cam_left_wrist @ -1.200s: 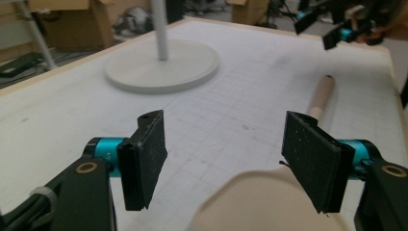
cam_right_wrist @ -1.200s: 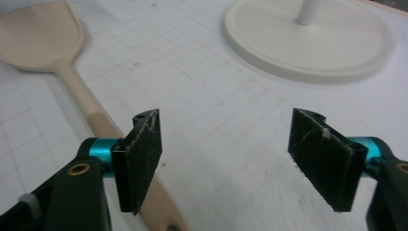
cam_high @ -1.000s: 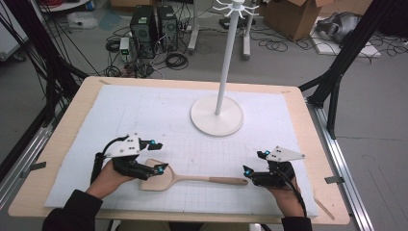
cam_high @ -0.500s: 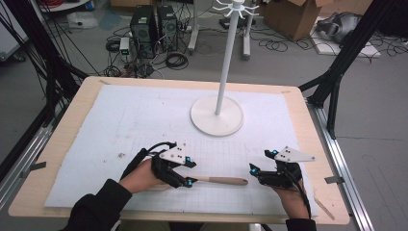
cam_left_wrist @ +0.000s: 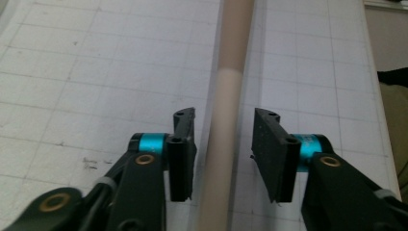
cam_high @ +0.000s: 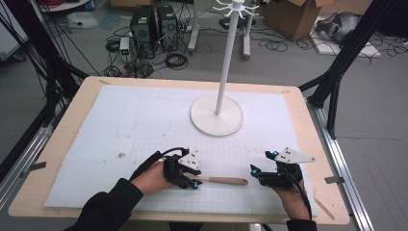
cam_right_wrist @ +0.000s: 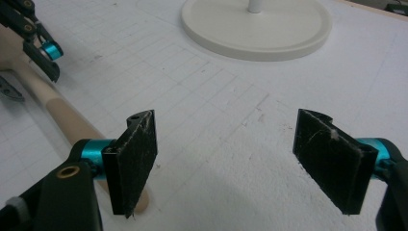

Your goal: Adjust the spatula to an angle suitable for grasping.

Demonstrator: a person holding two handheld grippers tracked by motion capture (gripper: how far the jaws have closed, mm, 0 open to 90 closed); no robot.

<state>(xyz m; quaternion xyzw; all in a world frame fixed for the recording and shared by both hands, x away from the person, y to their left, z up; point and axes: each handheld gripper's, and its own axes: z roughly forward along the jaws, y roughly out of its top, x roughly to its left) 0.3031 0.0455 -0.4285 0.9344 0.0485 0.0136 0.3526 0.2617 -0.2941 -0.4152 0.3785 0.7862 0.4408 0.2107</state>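
Note:
A wooden spoon lies on the white mat near the front edge, its handle (cam_high: 223,181) pointing right. The spoon's bowl is hidden under my left hand. My left gripper (cam_high: 192,183) sits low over the spoon. In the left gripper view the handle (cam_left_wrist: 235,33) runs straight between the jaws of this gripper (cam_left_wrist: 223,115). The jaws have just been closing, and a narrow gap still shows on each side. My right gripper (cam_high: 254,173) rests just past the handle's tip. Its jaws (cam_right_wrist: 226,125) stand wide open over bare mat, with the handle's end (cam_right_wrist: 62,115) beside the left pad.
A white stand with a round base (cam_high: 216,115) and a tall pole (cam_high: 226,57) rises at the middle back of the mat; its base (cam_right_wrist: 255,29) lies ahead of the right gripper. The table's wooden rim (cam_high: 332,211) borders the mat.
My left hand has moved right along the spoon and now covers its bowl, with the jaws narrowed around the handle. The right gripper has hardly moved.

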